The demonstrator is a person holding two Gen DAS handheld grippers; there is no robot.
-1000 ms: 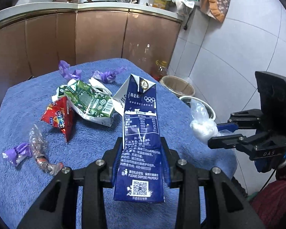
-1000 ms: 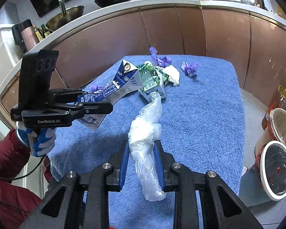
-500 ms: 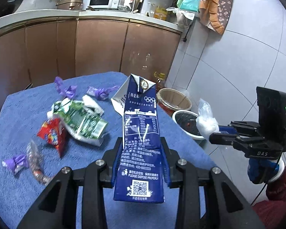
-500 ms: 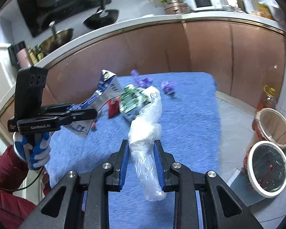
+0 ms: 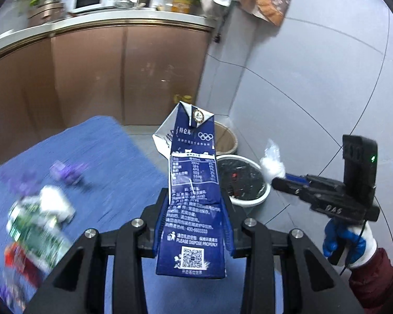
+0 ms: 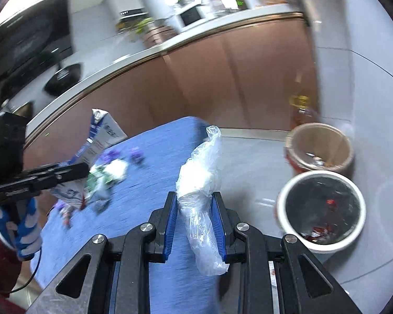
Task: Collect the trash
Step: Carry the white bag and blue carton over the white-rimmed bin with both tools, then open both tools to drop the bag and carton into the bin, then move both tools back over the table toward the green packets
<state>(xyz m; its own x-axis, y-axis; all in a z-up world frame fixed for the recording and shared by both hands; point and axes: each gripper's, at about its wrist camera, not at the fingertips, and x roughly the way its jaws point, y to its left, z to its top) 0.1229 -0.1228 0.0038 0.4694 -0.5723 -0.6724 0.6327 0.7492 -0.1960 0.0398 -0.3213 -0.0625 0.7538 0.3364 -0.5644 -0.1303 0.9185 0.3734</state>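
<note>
Trash rides clamped in both tools: left gripper (image 5: 194,225) pinches the milk carton (image 5: 192,188), right gripper (image 6: 195,219) the plastic bag (image 6: 199,191), bins (image 6: 322,209) ahead for dropping.

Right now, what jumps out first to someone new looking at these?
The blue carton fills the middle of the left view, clamped upright in the left gripper. In the right view the right gripper pinches a clear bag. To its right, on the floor past the blue table, stand a white bin and a tan bin.

Upright blue carton (image 5: 194,191), crumpled clear bag (image 6: 200,188)
</note>
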